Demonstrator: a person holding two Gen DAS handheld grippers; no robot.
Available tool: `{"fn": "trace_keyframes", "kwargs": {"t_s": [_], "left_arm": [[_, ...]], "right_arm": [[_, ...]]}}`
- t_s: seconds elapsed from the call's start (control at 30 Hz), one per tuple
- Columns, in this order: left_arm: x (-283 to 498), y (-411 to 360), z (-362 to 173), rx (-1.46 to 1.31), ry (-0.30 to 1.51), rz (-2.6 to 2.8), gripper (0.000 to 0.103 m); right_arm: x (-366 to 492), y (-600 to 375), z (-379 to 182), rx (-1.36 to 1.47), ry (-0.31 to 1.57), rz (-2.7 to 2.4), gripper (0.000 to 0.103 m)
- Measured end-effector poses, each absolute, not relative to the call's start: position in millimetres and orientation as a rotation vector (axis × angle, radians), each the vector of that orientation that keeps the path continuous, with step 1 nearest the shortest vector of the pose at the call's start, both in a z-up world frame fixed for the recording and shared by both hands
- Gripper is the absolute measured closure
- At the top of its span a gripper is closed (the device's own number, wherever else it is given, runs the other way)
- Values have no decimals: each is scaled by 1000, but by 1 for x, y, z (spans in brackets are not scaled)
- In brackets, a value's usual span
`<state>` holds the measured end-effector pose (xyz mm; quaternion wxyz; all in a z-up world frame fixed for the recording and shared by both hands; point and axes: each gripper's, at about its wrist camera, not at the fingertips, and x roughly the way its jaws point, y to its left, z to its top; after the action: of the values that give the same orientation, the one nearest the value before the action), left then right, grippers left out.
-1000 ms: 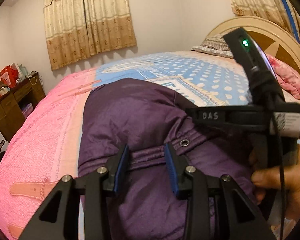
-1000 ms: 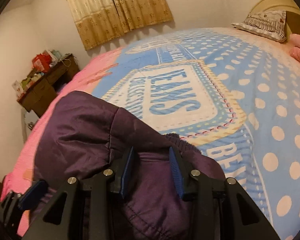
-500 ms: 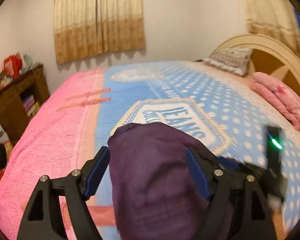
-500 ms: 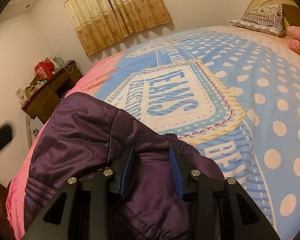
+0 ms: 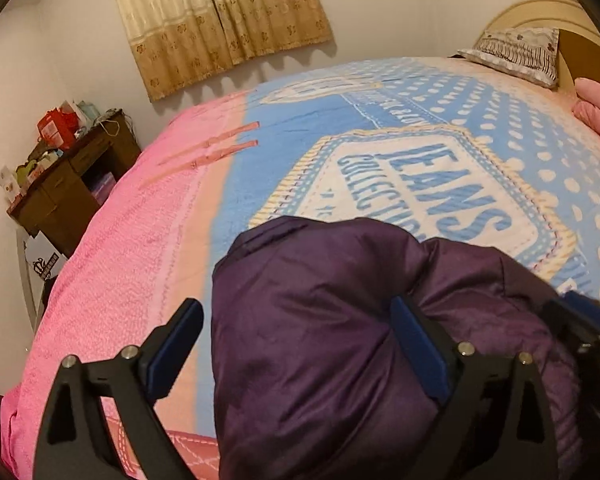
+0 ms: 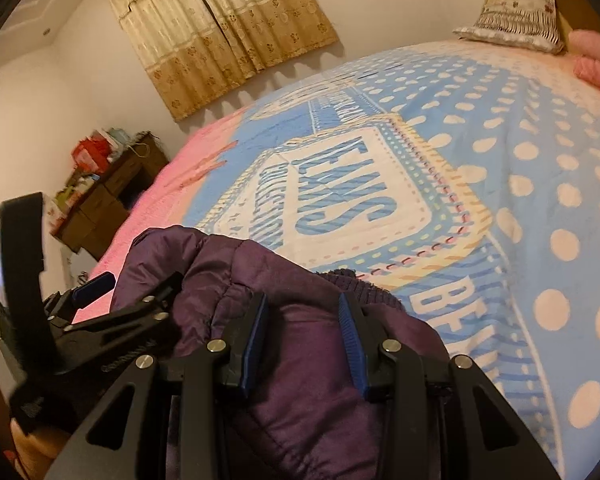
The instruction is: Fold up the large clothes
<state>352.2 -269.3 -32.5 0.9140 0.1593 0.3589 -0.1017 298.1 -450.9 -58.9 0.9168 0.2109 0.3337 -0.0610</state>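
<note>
Purple padded jacket (image 5: 320, 340) lies bunched on the near part of the bedspread (image 5: 380, 128), directly ahead of both tongs, with its far rounded edge just short of the printed "JEANS" badge (image 5: 440, 184). The left gripper (image 5: 300, 344) has just been opening and now stands spread about as wide as it goes; a fold of the jacket sits between its jaws, the left pad clear of the cloth over the pink strip, the right pad lying against the fabric without pinching it, so it holds nothing. The right gripper (image 6: 304, 340), just beside it on the jacket's right part, is narrowed with a ridge of purple fabric between its pads, which seem to clamp it. The step looks like a release after one fold, the right side pinned. The next move probably calls for the left gripper to find a fresh edge to its left and close on it. As for orientation, the bundle's long axis seems to run away from the tongs toward the badge, with the ribbed knit band (image 6: 356, 280) pointing toward the right gripper's far right, though the crumpling makes collar and hem hard to tell apart.
</note>
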Motion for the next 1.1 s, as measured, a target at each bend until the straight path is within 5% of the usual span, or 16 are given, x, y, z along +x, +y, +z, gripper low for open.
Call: {"fn": "trace_keyframes", "kwargs": {"t_s": [0.17, 1.1], "left_arm": [[356, -266, -33, 318, 744, -205, 4], [311, -245, -2, 280, 752, -254, 5]], "right_arm": [[249, -438, -23, 352, 598, -181, 64], [239, -434, -74, 355, 540, -204, 63]]}}
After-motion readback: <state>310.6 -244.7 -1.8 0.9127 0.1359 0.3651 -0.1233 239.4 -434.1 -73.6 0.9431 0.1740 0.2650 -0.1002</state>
